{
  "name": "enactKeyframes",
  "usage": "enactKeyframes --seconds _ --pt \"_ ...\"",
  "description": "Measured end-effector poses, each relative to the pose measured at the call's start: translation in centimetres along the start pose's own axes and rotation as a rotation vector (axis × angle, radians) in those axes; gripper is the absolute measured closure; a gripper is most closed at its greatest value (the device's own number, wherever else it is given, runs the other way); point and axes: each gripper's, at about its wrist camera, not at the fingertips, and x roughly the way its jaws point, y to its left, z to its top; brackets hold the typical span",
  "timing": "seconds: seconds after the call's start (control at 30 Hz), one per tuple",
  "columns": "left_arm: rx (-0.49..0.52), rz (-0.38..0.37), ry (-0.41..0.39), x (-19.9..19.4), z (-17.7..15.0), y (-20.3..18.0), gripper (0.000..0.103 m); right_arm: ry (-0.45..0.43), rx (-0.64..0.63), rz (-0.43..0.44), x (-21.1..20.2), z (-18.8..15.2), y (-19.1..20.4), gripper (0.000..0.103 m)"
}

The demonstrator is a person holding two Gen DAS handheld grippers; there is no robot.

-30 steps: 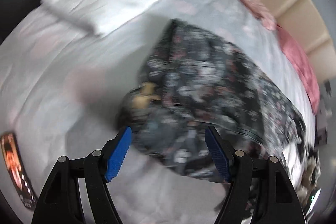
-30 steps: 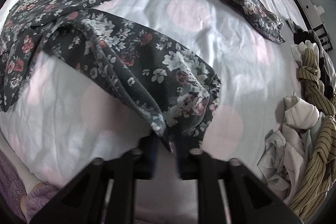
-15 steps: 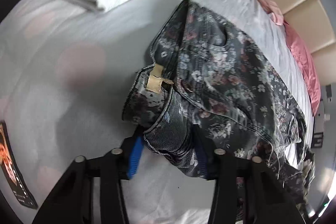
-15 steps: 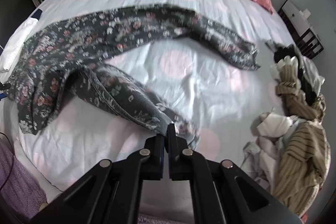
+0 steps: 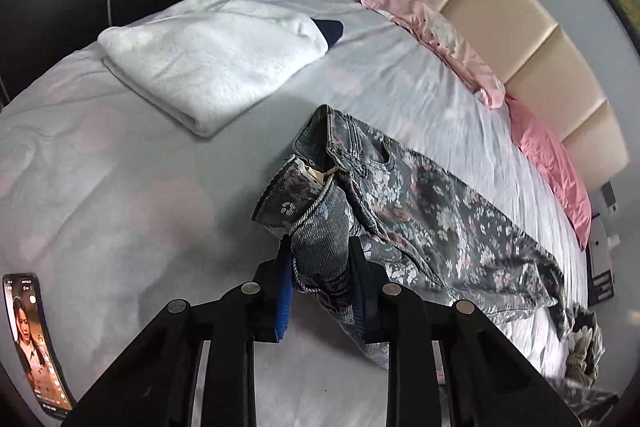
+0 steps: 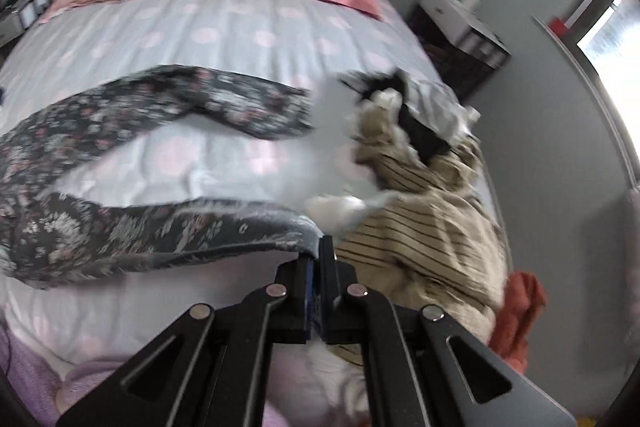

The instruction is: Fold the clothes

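1. On the bed sheet (image 5: 120, 187), pale with faint pink dots, lie the floral jeans (image 5: 440, 219), waist end nearest the left wrist camera and legs running away toward the pillows.
2. Left gripper (image 5: 320, 267): its jaws have just been closing and now pinch a bunched fold of the waistband between the blue pads, lifting it slightly off the sheet.
3. Right gripper (image 6: 320, 263): jaws squeezed almost together on the hem of one trouser leg (image 6: 160, 231), which hangs raised and stretched above the bed; the other leg (image 6: 208, 99) lies flat farther back.
4. A folded white towel (image 5: 208, 59) sits beyond the waistband.
5. A heap of unfolded clothes (image 6: 424, 195), one of them striped tan, sits just right of the held hem.
6. A lit phone (image 5: 32, 339) lies at the sheet's near left edge.
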Motion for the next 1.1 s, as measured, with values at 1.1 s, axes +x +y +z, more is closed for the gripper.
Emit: enactKeyframes --seconds 1.1 --pt "0.41 0.263 -0.101 13.8 6.3 -9.6 0.075 0.124 -0.012 -0.149 23.9 14.4 4.2 0.1"
